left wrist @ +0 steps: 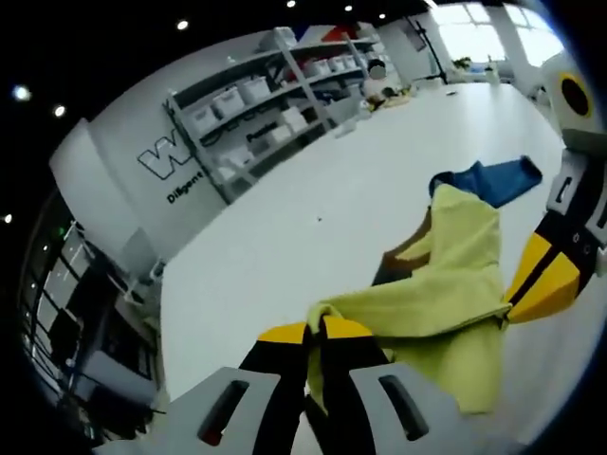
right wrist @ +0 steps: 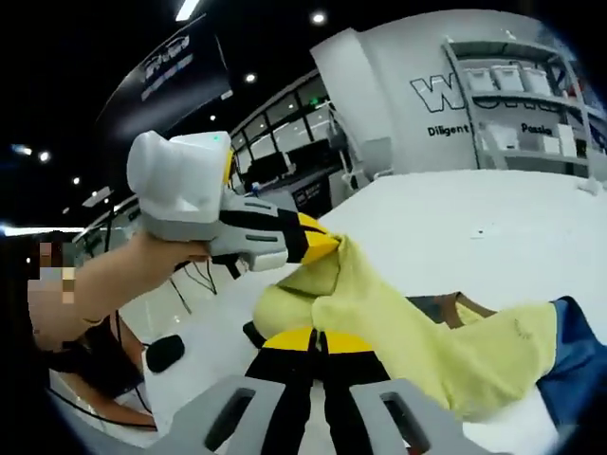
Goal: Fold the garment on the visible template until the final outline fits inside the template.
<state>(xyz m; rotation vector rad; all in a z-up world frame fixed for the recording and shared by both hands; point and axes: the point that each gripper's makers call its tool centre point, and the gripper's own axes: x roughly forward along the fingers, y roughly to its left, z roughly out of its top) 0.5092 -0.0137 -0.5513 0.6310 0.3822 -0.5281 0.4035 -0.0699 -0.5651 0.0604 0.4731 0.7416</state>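
Above the white table (left wrist: 313, 218), we hold the yellow garment (left wrist: 446, 303) lifted, left gripper (left wrist: 318, 334) and right gripper (right wrist: 318, 339) each clamped on an edge; keep tension even, lowering onto the template without dragging

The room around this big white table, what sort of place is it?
Probably a lab or company workspace: metal shelving with white storage bins, a lettered white wall, and a wide white table under ceiling spotlights.
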